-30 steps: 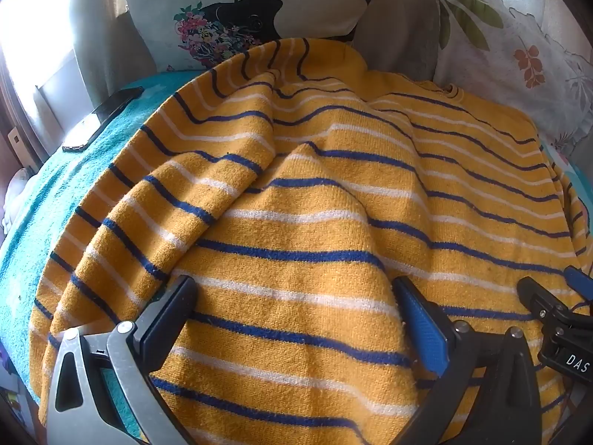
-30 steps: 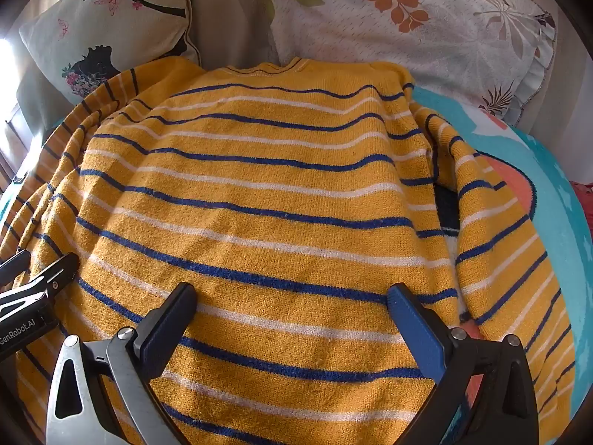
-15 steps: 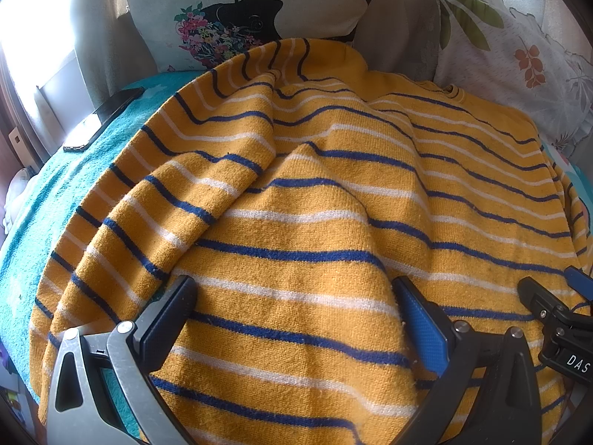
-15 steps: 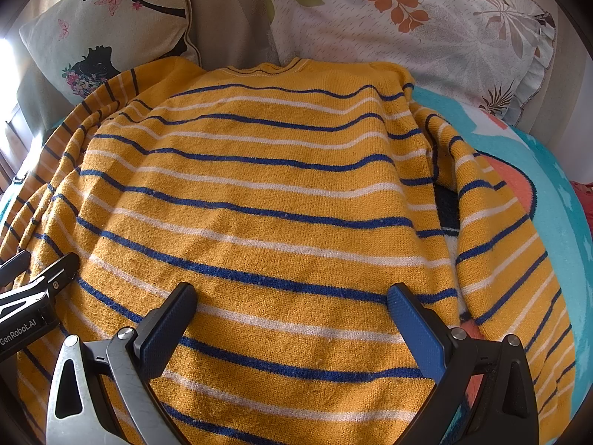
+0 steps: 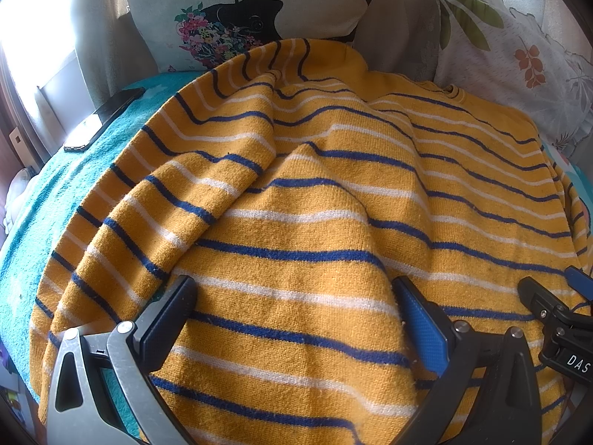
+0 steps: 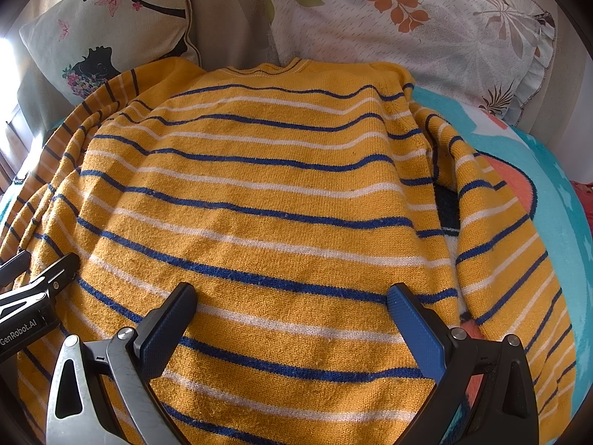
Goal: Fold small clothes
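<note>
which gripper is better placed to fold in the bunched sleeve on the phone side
Left. The left gripper hangs open right beside the rumpled sleeve of the sweater. The right gripper, also open, sits over the flat body, farther away.

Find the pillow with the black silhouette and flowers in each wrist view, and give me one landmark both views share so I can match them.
Left wrist view: the silhouette pillow fills the top centre, directly behind the raised shoulder of the striped sweater.
Right wrist view: the silhouette pillow sits in the upper left corner, beyond the sweater's left sleeve.
Shared landmark: the sweater's ribbed neckline, upper right in the left view and top centre in the right view.
</note>
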Demonstrator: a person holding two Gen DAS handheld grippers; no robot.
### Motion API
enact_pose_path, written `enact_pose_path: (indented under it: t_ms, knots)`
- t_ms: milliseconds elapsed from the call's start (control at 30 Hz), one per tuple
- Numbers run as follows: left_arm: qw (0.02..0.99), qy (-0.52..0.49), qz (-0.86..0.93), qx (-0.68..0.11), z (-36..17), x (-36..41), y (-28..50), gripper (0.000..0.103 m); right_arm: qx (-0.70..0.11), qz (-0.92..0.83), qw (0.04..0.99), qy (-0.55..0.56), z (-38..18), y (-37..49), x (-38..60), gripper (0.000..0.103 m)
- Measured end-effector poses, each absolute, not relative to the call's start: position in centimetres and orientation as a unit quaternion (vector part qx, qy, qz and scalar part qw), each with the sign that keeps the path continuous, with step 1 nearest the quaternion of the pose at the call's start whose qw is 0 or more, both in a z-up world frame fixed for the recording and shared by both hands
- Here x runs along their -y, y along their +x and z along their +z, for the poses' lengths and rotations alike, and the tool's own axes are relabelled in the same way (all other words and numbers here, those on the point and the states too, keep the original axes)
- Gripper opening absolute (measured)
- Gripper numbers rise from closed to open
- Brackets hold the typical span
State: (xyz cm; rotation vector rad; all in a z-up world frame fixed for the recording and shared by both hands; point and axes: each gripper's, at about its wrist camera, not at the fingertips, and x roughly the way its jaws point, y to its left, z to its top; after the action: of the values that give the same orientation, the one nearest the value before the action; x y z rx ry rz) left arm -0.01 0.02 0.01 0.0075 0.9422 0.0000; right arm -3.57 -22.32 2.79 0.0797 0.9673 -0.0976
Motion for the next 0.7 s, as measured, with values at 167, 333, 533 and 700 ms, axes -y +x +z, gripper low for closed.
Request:
enact_pose_path:
  t_ms: [167, 333, 533, 700]
  knots:
    - [0.891, 0.004, 0.0, -0.454, 0.0, 0.0, 0.0, 0.103, -0.465, -0.047, 0.883, 0.038, 2.8, -3.6, 22.3, 0.103]
    - [0.891, 0.004, 0.003, -0.453, 0.0, 0.0, -0.1, 0.103, -0.464, -0.047, 0.884, 0.039, 2.8, -3.6, 22.4, 0.103]
    - [0.894, -0.003, -0.004, -0.448, 0.3, 0.1, -1.1, 0.103, -0.466, -0.048, 0.883, 0.035, 2.9, -3.6, 22.3, 0.103]
    - [0.894, 0.002, -0.002, -0.448, 0.2, 0.0, -1.2, 0.103, -0.465, -0.049, 0.883, 0.035, 2.9, -3.5, 22.2, 0.103]
